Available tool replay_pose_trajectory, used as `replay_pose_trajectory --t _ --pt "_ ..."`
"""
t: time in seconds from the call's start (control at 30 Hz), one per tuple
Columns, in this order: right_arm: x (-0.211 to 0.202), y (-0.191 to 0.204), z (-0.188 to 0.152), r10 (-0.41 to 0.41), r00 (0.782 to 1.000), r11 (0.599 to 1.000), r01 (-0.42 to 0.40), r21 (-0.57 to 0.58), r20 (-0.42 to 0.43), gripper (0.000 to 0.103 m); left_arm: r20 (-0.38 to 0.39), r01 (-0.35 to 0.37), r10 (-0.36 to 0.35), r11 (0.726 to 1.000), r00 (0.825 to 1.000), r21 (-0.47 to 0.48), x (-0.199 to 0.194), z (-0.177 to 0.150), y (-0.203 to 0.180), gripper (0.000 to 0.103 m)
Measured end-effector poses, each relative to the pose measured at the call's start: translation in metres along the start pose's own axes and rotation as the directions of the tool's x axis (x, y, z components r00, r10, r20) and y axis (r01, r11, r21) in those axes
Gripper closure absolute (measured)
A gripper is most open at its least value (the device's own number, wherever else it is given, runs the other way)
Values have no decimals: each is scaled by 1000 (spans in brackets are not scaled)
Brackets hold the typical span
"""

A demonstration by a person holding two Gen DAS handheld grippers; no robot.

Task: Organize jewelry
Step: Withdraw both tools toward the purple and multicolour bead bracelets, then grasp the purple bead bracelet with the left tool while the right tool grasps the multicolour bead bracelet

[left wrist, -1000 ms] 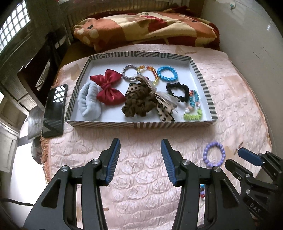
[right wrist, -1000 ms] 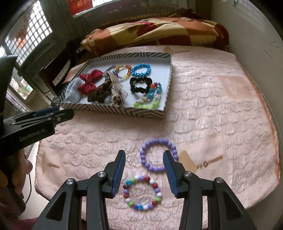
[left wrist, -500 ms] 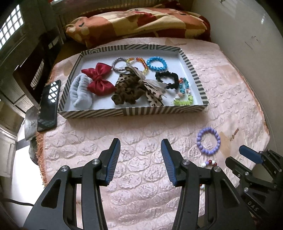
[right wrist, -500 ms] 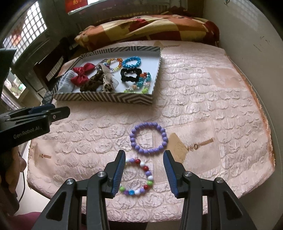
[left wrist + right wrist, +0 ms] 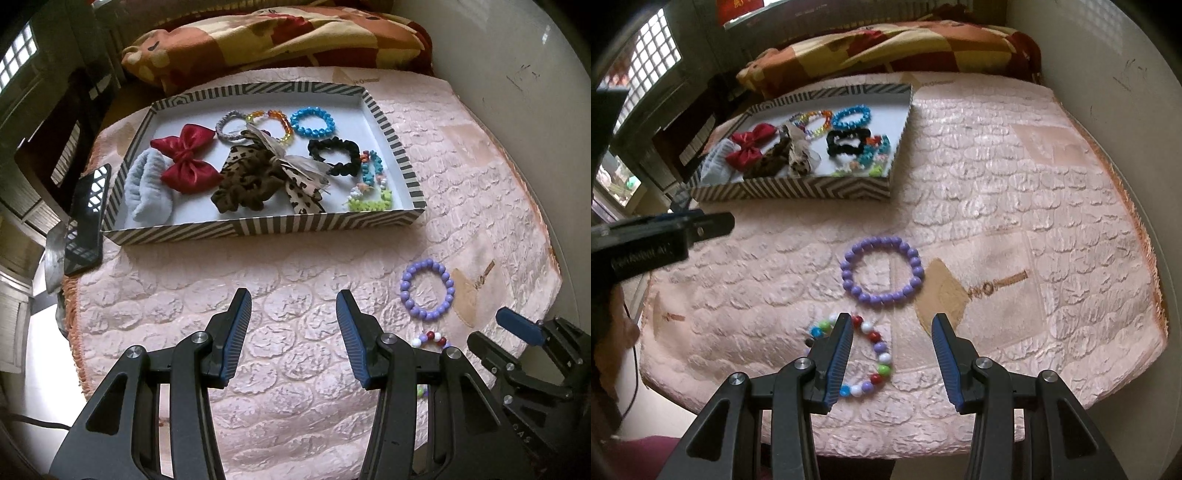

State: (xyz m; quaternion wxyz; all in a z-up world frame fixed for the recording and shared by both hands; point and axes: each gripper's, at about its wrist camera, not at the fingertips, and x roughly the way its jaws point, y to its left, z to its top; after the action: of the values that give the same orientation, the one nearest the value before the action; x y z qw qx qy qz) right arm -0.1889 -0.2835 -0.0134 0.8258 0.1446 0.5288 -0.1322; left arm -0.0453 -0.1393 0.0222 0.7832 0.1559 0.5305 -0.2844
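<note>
The multicoloured bead bracelet (image 5: 860, 358) lies on the pink quilted bedspread (image 5: 1015, 192) directly under the right gripper (image 5: 890, 332), whose jaws stand apart with nothing between the pads; its left finger overlaps the loop while the right finger sits clear to the bracelet's right. A second ago the loop lay fully between and just ahead of the fingertips; it has since slid back under the left finger, and the purple bead bracelet (image 5: 882, 271) has drawn closer ahead of the tips. This suggests the right gripper is lining up on one of the two loose bracelets, the only pieces not yet in the striped tray (image 5: 798, 186), which sits well ahead and to the left.

The left gripper (image 5: 291, 325) hovers over bare bedspread, jaws wide and empty, with the tray ahead of it; the tray has receded in its view over the last second. A dark phone (image 5: 86, 218) lies just left of the tray.

Printed lettering shows on the left gripper's body in the right wrist view and on a tan patch (image 5: 945, 291) on the bedspread, but both are too blurred to read with confidence.
</note>
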Motion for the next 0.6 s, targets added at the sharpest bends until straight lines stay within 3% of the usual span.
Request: replay_pose_trajectory --t 0.23,0.33,0.5,0.6 --pt "18 -4 -11 27 999 1000 -27 -6 -37 61 -43 32 -32 1000 999 -1 13 1 -9 55" --pt "24 -2 -15 43 998 999 -43 -9 -42 63 -56 56 -56 998 997 0 19 3 -16 50" --pt "33 0 -27 -5 999 999 4 -46 -32 88 -84 67 -64 997 994 36 33 7 -35 50" --pt "31 -7 -31 -25 999 999 23 -49 -39 93 -100 71 -65 996 993 59 42 9 -46 50"
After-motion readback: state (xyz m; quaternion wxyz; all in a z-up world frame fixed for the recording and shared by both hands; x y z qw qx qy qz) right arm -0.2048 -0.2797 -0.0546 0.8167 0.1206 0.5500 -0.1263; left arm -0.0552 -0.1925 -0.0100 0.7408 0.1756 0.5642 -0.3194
